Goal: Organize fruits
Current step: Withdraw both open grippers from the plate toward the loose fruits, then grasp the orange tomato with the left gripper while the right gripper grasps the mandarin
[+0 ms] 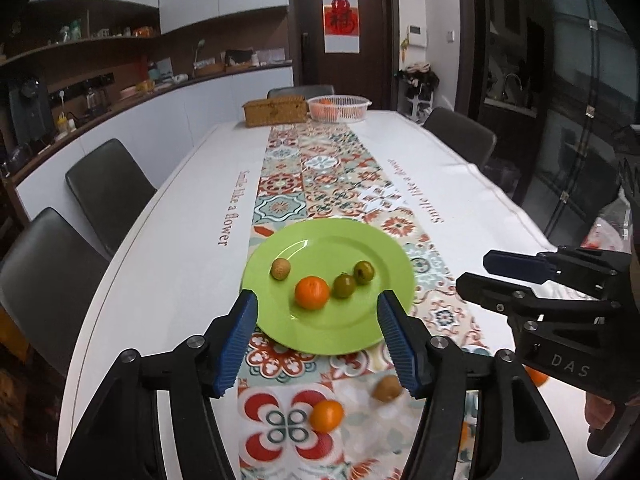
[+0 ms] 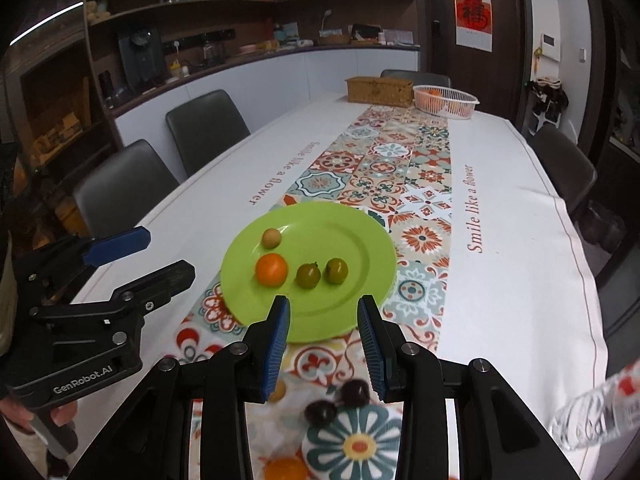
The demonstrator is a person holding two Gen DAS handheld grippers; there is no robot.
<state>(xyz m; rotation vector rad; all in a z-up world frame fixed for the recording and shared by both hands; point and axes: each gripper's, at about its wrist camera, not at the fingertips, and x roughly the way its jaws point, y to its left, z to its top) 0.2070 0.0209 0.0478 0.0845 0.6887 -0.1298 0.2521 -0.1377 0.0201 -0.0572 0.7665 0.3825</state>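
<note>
Long dining table (image 1: 168, 240), patterned runner. Blurred fruit near its near edge, partly hidden behind fingers. Green plate (image 1: 352, 332) beyond left gripper (image 1: 318, 312) and right gripper (image 2: 324, 316), both gaping, empty.

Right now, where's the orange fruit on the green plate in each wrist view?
Left wrist: the orange fruit sits low centre on the green plate, between the left gripper's fingers.
Right wrist: the same fruit is left of centre on the plate, above the right gripper.
Shared landmark: two green fruits just right of it.
</note>
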